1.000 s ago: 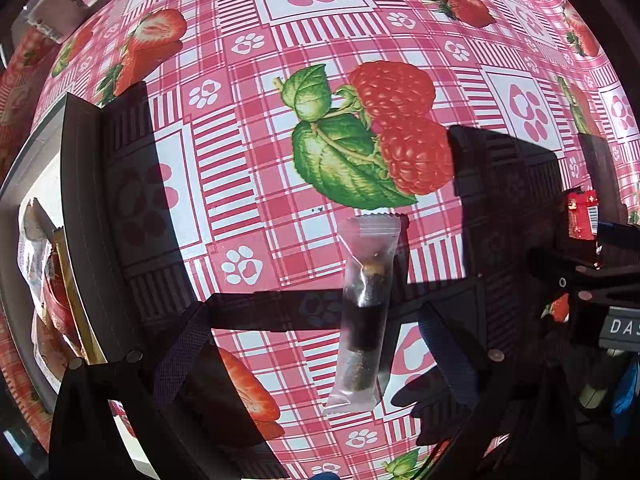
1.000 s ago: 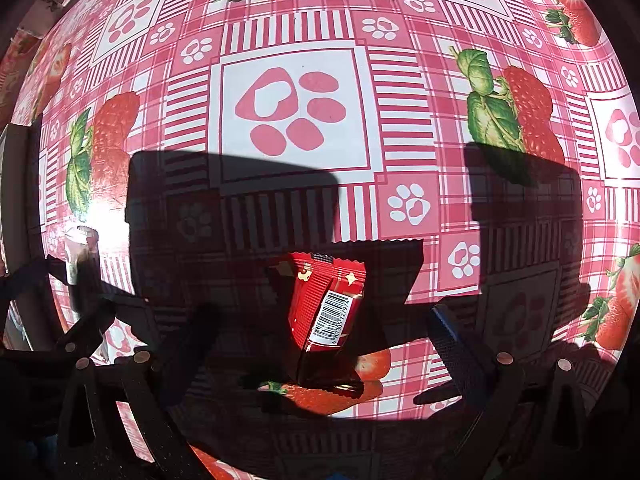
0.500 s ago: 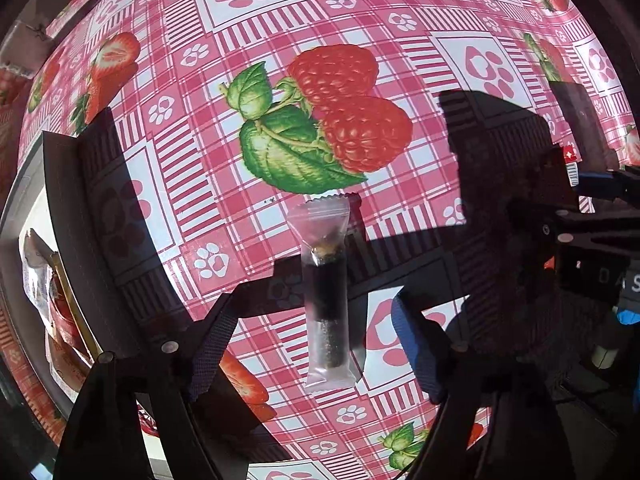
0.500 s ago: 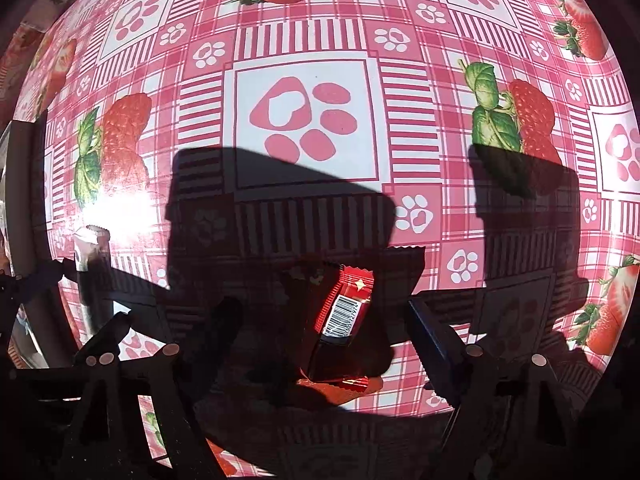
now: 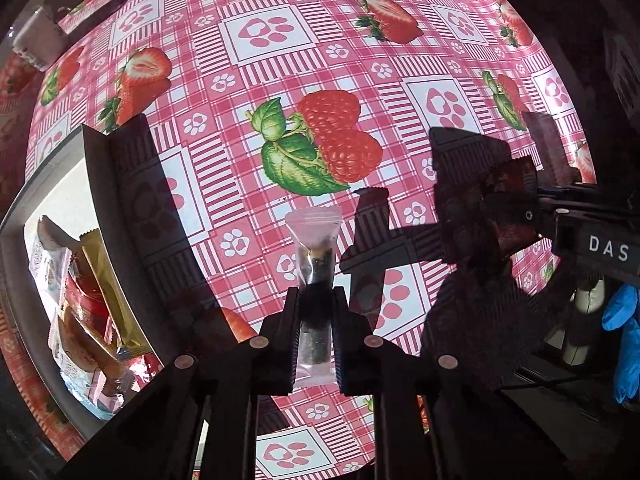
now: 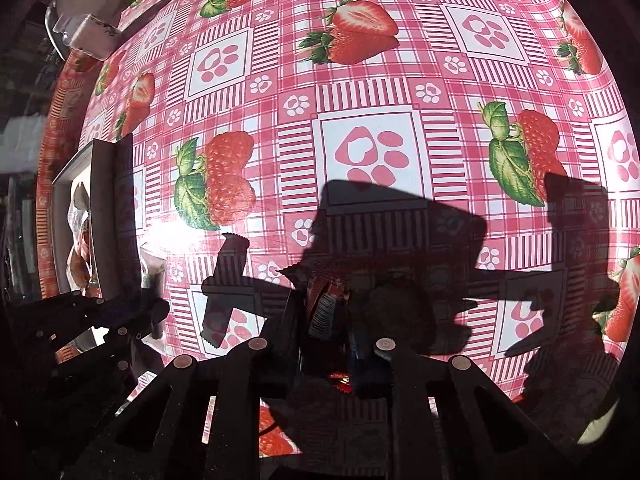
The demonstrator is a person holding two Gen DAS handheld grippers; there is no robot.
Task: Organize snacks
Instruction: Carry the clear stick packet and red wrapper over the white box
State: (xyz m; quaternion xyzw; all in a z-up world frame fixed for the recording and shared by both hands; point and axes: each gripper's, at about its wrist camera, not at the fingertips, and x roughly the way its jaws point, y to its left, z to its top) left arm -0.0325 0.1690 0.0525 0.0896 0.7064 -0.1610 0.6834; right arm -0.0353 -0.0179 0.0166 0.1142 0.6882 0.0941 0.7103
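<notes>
A clear packet with a dark stick inside is pinched between the pads of the left gripper, whose jaws have just been closing, and is held above the tablecloth. A red packet with a barcode is clamped in the right gripper, whose jaws have likewise just been closing. A tray holding several wrapped snacks is seen at the tabletop's left edge. A blue-gloved hand is visible by the right gripper.
</notes>
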